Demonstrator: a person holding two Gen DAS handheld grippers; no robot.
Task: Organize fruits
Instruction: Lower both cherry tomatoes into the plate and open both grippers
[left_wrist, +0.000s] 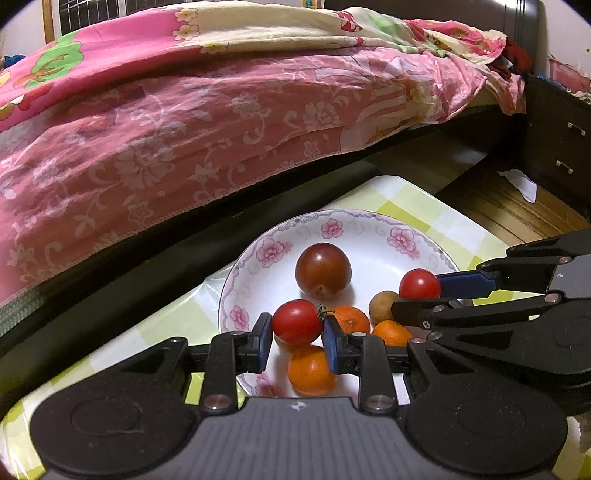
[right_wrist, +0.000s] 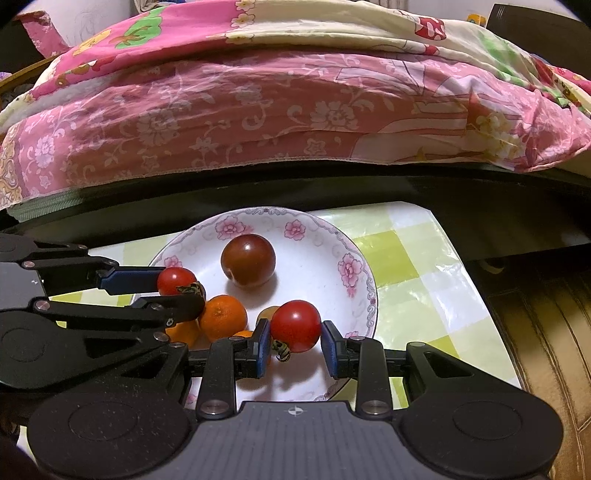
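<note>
A: Tomatoes first, nearest the lenses. Left gripper (left_wrist: 297, 334) has a red tomato (left_wrist: 297, 322) pinched btwn its blue pads, both pads touching, stem end vs the right pad. It hangs over the near part of the plate (left_wrist: 236, 291), above the oranges.

B: And the right gripper (right_wrist: 295, 341)?

A: Second red tomato (right_wrist: 295, 325) sits btwn its fingers, left pad on it. Right pad shows a sliver of gap in its own view, so can't tell if it's clamped or just let go. Jaws medium-narrow either way. Shadow beneath suggests the fruit is off the plate floor, over the near-right part.

B: Why both over the plate?

A: My guess: plate is the collection spot, each tong bringing one tomato in. Side pinch w/ soft pads makes sense, round slick skin, squashes easily.

B: What's already on the plate?

A: Three small oranges, one (left_wrist: 312, 369) under the left tomato, another (right_wrist: 222, 317) left of centre, plus a tan round fruit (left_wrist: 384, 305) mid-plate. Farther back, a big dark-red tomato (right_wrist: 248, 260) alone toward the far rim.

B: Beyond the plate?

A: Green-checked tablecloth (right_wrist: 399, 258) under it, then a bed w/ pink floral bedding (right_wrist: 258, 122).
</note>
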